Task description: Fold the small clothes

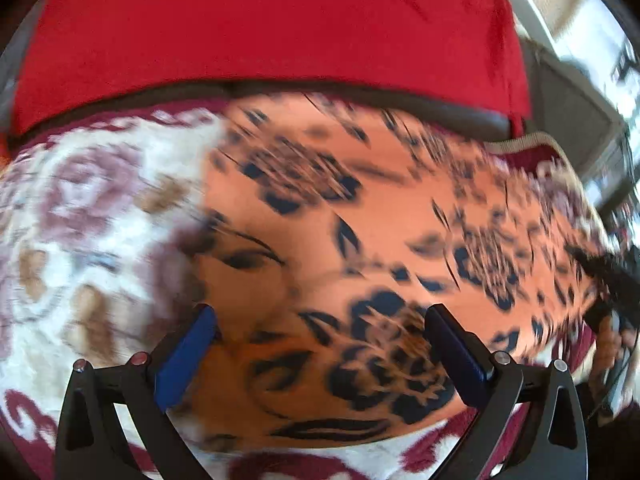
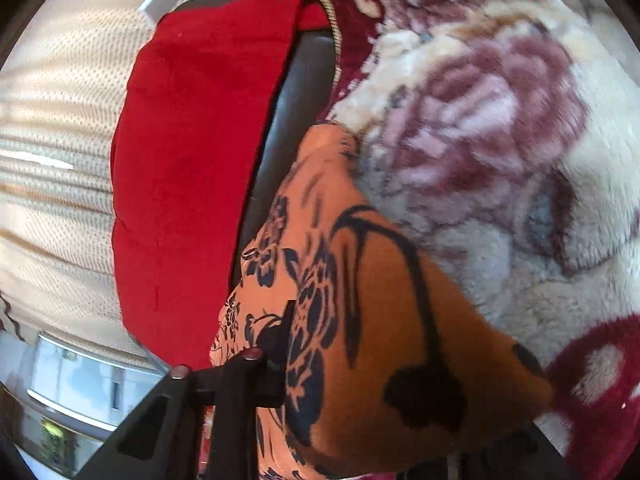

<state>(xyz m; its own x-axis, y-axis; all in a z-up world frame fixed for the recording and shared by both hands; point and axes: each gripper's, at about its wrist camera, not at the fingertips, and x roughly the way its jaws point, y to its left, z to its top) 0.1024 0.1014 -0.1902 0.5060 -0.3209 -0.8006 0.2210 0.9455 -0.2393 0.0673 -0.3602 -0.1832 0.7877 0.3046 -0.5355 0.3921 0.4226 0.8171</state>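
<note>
Left claw [image 1: 320, 356] stands wide open, blue pads apart, hovering over the orange cloth [image 1: 360, 240] with nothing between them. Right claw [image 2: 320, 360]: closed on the orange cloth [image 2: 380, 340], which drapes over and bunches around the fingers so that only the left finger's black frame shows, at the lower centre of the frame. Judged step: carrying a held edge across to make a fold. To do it well, the right claw should keep its pinch and draw the edge level, while the left claw drops to pin or take the matching corner so the layers align. The cloth is thin, orange with black flower and leaf print, lying mid-frame in the left view on a fuzzy flowered blanket [image 1: 80, 220], a red cushion [image 1: 260, 20] above it. Motion blur hides the hems.
</note>
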